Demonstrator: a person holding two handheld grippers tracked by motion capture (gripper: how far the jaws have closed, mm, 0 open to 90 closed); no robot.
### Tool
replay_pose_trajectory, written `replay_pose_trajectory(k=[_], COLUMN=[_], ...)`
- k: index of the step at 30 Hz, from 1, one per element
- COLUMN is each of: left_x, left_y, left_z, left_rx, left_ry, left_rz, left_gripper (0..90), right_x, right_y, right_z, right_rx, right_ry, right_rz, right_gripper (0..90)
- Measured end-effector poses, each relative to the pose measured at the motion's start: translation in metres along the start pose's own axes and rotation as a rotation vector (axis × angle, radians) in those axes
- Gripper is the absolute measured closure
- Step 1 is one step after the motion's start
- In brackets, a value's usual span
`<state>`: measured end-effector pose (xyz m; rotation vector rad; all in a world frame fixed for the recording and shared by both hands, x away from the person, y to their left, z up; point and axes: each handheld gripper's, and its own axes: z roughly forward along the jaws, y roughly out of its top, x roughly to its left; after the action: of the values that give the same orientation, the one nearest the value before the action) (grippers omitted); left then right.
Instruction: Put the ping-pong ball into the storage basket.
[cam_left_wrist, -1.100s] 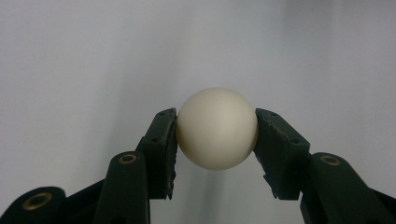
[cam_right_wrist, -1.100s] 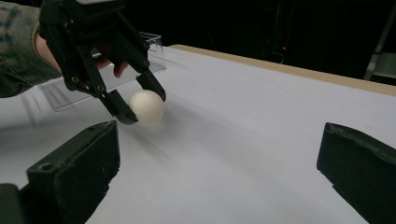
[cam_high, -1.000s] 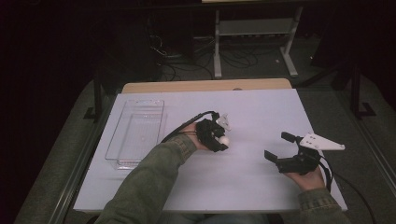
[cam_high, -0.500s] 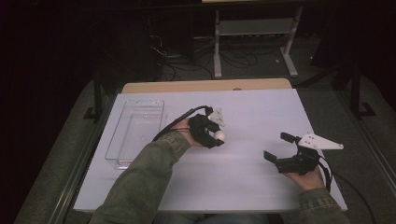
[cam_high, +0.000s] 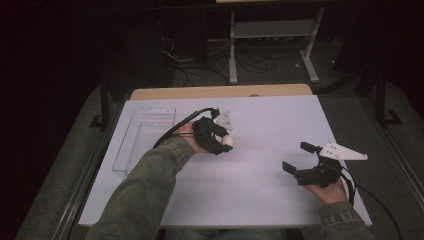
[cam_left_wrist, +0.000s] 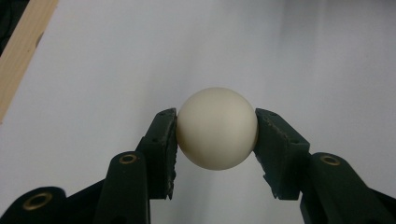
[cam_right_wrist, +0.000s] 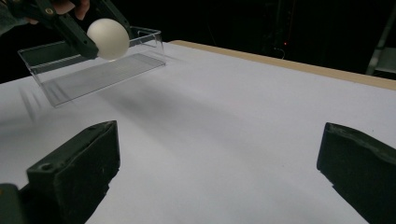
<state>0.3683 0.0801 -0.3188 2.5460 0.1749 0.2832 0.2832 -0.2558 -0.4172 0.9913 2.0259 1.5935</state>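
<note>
Pinching small smooth white ball (cam_left_wrist: 217, 128) across its middle, left gripper (cam_high: 220, 141) frame centre; looking light, hard, slippery; right gripper (cam_high: 300, 161) spread, lower right

My left gripper (cam_high: 220, 142) sits over the middle of the white rectangular table (cam_high: 260, 200), with the small cream-coloured ball (cam_high: 228, 141) between its jaws, off the table. To its left, near the table's left edge, lies the clear rectangular plastic tray (cam_high: 142, 137), running from near to far. My right gripper (cam_high: 300, 160) is well apart from both, at the near right. Behind the table, on the floor, stands a grey metal frame (cam_high: 272, 35).
</note>
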Motion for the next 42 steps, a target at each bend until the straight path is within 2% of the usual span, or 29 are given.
replay_pose_trajectory(k=[12,31,42], left_x=[0.001,0.009,0.014], left_y=[-0.011,-0.035,-0.053], left_z=[-0.018,-0.037,-0.058], left_rx=[0.003,0.020,0.007], left_ry=[0.030,0.065,0.106], left_rz=[-0.014,-0.051,-0.093], left_gripper=[50.7,50.7,50.7], right_x=[0.000,0.000,0.000], right_y=[0.000,0.000,0.000], right_z=[0.000,0.001,0.000], right_rx=[0.001,0.004,-0.003], right_ry=[0.003,-0.001,-0.013], right_rz=[-0.001,-0.005,-0.006], right_gripper=[0.0,0.0,0.0])
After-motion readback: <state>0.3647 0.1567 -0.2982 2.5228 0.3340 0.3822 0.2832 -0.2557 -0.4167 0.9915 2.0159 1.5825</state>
